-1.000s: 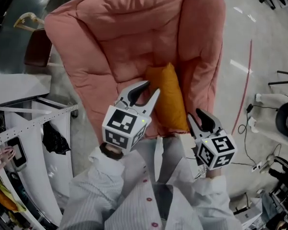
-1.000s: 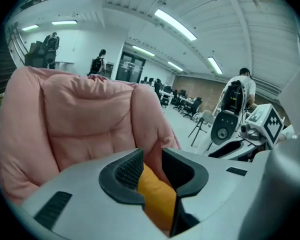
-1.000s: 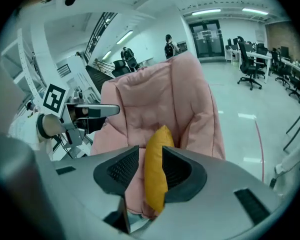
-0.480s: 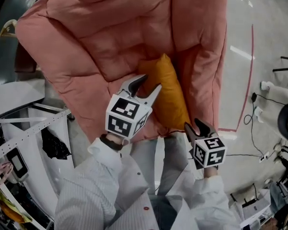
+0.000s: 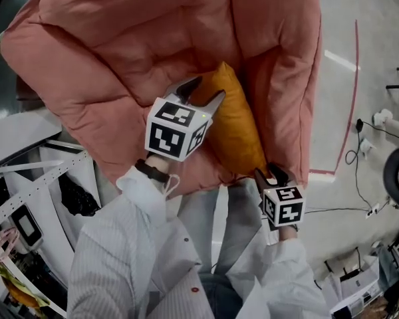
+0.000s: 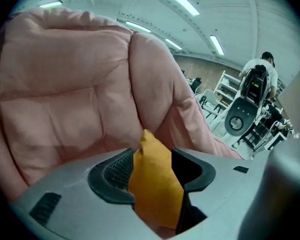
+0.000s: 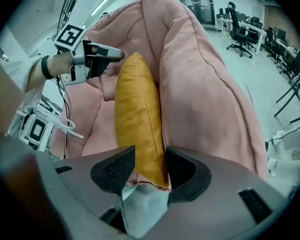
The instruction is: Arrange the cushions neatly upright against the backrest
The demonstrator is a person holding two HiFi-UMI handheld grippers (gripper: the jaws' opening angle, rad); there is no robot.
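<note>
Our left gripper (image 5: 205, 92) and right gripper (image 5: 269, 173) are released, jaws just opening. They straddle the orange cushion (image 5: 238, 125) at its 11 and 5 o'clock ends, on the pink armchair (image 5: 120, 52).

Orange cushion (image 5: 236, 125) stands on edge, jammed tight against the pink chair's right side bolster (image 5: 287, 65), so there's no gap to slip into there. To its left the padded seat (image 5: 120, 58) is wide open. Left tongs (image 5: 201, 93) and right tongs (image 5: 268, 173), jaws just opened, each straddle a cushion end, and a white rack (image 5: 46, 175) crowds the chair's left outside.
</note>
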